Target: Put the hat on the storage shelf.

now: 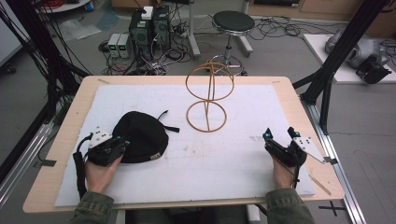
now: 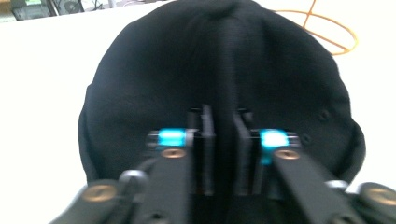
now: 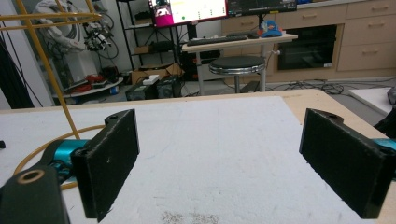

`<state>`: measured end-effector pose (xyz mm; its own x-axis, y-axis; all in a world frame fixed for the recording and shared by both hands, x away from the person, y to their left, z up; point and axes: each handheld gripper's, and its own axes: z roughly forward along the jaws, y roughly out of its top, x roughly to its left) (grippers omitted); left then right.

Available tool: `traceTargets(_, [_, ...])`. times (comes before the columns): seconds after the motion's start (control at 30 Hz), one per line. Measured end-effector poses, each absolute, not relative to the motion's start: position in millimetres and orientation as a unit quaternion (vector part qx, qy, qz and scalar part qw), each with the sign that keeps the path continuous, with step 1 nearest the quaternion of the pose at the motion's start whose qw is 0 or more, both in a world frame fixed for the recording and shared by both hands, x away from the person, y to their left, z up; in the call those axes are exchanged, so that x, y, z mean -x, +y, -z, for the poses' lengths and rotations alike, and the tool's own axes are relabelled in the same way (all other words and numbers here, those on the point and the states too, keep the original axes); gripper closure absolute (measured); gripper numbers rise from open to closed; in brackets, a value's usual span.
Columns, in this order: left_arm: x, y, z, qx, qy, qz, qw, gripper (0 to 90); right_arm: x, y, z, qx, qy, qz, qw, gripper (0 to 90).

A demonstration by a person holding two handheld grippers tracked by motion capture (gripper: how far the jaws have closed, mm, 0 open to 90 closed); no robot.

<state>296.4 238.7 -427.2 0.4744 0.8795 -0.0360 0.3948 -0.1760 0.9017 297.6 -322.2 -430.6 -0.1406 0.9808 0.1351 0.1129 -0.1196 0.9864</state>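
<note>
Left tool point(image 2: 223, 140) pinching a fold of the black cap point(image 1: 140, 135) (lying at the left of the white-covered bench point(image 1: 243, 154)), right tool point(image 3: 224, 158) spread wide over bare mat, yellow wire stand point(image 1: 208, 95) behind.

My bench point(image 1: 56, 177) is pale wood under a white sheet point(image 1: 243, 154). Beyond its far edge, the grey floor point(image 1: 280, 51) carries tangled cables point(image 1: 275, 28), two computer towers point(image 1: 149, 28) and a round black stool point(image 1: 232, 21). Black frame posts point(image 1: 343, 46) stand at both sides. Further off I see a desk point(image 3: 243, 41) with lit monitors point(image 3: 187, 9), and wooden cabinets point(image 3: 355, 32) along the wall.
</note>
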Motion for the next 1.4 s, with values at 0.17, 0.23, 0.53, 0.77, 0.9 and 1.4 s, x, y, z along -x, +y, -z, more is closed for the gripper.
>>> traceTargets(0.17, [-295.5, 239.4, 426.8, -0.724, 0.437, -0.258, 0.467, 87.7, -298.3, -322.6, 430.9, -0.517, 0.528, -0.54, 0.403, 11.2])
traceTargets(0.23, [-295.0, 239.0, 426.6, -0.723, 0.435, -0.26, 0.469, 87.8, -298.0, -322.2, 430.8, -0.52, 0.527, -0.541, 0.399, 11.1])
traceTargets(0.53, [-292.9, 239.4, 425.1, -0.727, 0.426, -0.262, 0.471, 87.9, -298.8, -322.4, 431.0, -0.519, 0.528, -0.54, 0.401, 11.2])
traceTargets(0.77, [-291.7, 239.1, 422.6, -0.725, 0.422, -0.264, 0.475, 87.9, -298.9, -322.3, 431.1, -0.519, 0.527, -0.541, 0.4, 11.3])
traceTargets(0.9, [-290.3, 240.3, 419.8, -0.716, 0.424, -0.268, 0.486, 87.8, -299.1, -322.5, 431.1, -0.519, 0.527, -0.542, 0.399, 11.3])
traceTargets(1.4, [-278.5, 240.8, 379.3, -0.663, 0.387, -0.302, 0.565, 87.8, -300.0, -318.6, 430.2, -0.512, 0.533, -0.547, 0.393, 11.3])
